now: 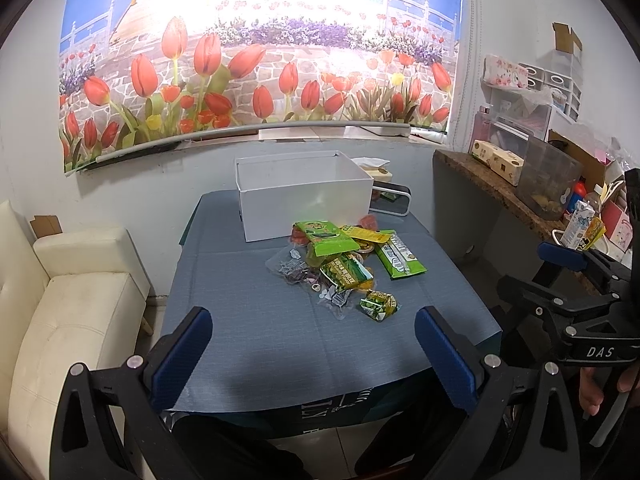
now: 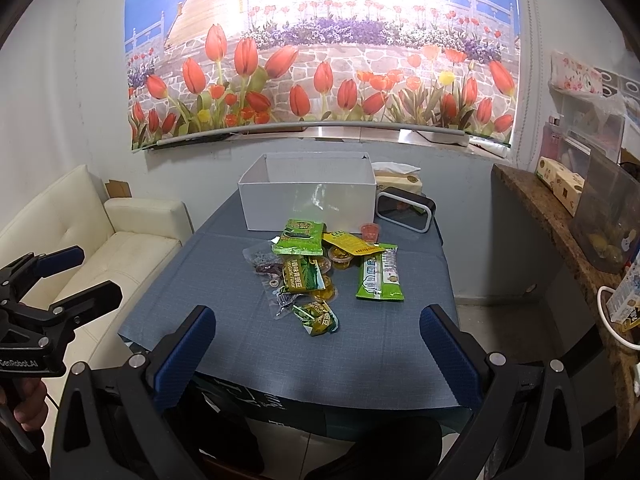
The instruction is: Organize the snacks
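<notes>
nothing sorted yet: the snack packets (image 1: 344, 260) lie heaped on the blue table (image 1: 248, 320) before an apparently empty white box (image 1: 304, 196). left gripper (image 1: 312, 344) and right gripper (image 2: 316, 344) hover wide open, empty.

Cream sofa (image 1: 76, 296) — tulip mural (image 1: 256, 60)

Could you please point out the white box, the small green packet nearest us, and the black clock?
white box (image 2: 308, 204), right wrist view, front wall.
small green packet (image 2: 318, 318), right wrist view, wrapper middle.
black clock (image 2: 404, 210), right wrist view, dark face.
</notes>
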Demonstrator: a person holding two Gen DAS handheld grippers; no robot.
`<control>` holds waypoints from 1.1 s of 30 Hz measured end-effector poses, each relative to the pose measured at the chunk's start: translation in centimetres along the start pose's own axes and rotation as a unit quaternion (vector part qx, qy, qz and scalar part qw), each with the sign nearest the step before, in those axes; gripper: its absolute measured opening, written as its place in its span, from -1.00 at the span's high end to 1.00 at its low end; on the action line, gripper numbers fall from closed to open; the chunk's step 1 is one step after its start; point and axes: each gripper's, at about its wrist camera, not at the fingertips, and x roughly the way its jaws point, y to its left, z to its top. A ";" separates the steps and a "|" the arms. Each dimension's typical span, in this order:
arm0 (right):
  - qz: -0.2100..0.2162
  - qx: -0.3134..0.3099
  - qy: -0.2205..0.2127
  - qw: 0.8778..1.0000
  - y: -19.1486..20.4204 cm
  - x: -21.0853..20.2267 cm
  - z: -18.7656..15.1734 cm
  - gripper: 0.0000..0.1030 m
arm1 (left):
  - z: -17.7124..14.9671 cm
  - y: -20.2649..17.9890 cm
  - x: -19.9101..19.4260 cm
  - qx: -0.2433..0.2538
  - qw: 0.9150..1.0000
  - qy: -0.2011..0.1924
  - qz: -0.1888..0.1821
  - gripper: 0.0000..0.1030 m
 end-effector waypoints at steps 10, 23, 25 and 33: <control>-0.002 -0.002 -0.002 1.000 -0.1 -0.1 -0.2 -1.00 | 0.3 -0.2 -0.1 0.007 1.000 -0.001 0.005 -1.00; -0.010 -0.010 -0.008 1.000 0.4 -0.3 -0.3 -1.00 | 0.2 -0.4 -0.2 0.009 1.000 -0.001 0.006 -1.00; -0.010 -0.007 -0.009 1.000 0.2 -0.4 -0.3 -1.00 | 0.2 -0.5 -0.2 0.010 1.000 -0.002 0.007 -1.00; -0.011 -0.004 -0.009 1.000 0.1 -0.5 -0.2 -1.00 | 0.3 -0.5 -0.1 0.010 1.000 0.000 0.005 -1.00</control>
